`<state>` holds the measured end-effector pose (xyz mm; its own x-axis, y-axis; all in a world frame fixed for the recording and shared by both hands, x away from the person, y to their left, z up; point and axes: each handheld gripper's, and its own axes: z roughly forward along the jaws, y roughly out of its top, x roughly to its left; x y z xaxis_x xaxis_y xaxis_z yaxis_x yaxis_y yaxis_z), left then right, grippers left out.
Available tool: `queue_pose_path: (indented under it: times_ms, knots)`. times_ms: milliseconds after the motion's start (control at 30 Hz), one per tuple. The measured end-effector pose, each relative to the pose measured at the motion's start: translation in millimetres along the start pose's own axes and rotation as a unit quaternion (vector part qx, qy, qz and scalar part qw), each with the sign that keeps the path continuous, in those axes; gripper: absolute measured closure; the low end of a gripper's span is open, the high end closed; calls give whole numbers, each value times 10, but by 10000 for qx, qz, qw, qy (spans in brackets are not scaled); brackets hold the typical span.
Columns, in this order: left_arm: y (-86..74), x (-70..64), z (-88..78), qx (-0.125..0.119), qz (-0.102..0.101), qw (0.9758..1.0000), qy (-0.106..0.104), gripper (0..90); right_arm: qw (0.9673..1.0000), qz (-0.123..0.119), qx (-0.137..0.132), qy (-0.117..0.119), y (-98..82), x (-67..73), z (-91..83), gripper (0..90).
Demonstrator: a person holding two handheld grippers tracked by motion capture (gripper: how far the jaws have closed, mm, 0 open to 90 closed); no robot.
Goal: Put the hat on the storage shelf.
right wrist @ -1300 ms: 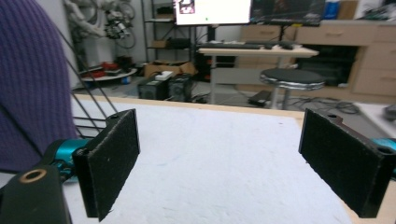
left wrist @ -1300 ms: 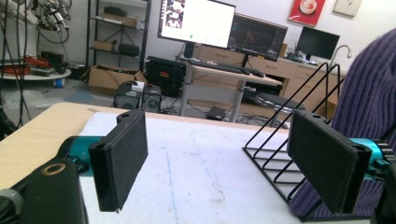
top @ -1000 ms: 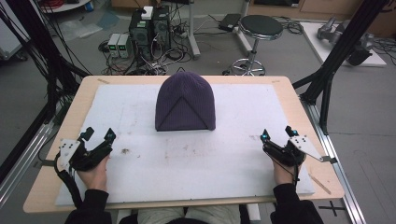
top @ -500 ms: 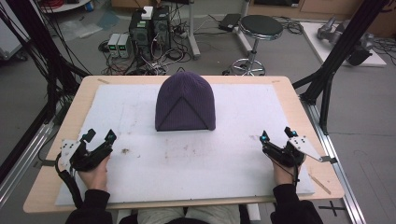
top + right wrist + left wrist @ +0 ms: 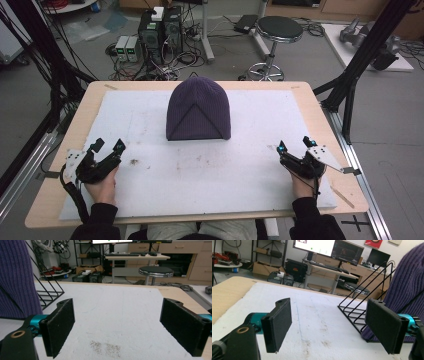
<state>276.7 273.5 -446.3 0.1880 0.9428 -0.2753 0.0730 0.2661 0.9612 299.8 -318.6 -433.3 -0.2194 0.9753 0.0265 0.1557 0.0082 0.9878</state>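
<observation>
A purple knitted beanie (image 5: 198, 108) is pulled over a black wire stand (image 5: 359, 312) at the back middle of the white mat (image 5: 215, 170). The beanie (image 5: 409, 287) fills the right edge of the left gripper view and the beanie (image 5: 17, 277) the left edge of the right gripper view, with the wire stand (image 5: 50, 293) beside it. My left gripper (image 5: 108, 146) rests open at the mat's left front. My right gripper (image 5: 295, 145) rests open at the right front. Nothing lies between either pair of jaws (image 5: 329, 325) (image 5: 125, 327).
The mat lies on a wooden table (image 5: 90, 100). Dark crumbs (image 5: 134, 161) dot the mat near the left gripper. Black frame posts (image 5: 360, 65) stand at both table sides. A stool (image 5: 277, 30) and computer boxes (image 5: 160, 30) are on the floor beyond.
</observation>
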Motion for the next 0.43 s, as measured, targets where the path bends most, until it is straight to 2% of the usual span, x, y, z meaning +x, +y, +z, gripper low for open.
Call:
queue_pose_path:
  times_ms: [433]
  knots:
    - [-23, -2, 27, 89, -43, 9999, -58, 222, 9999, 80, 62, 48, -14, -7, 9, 117]
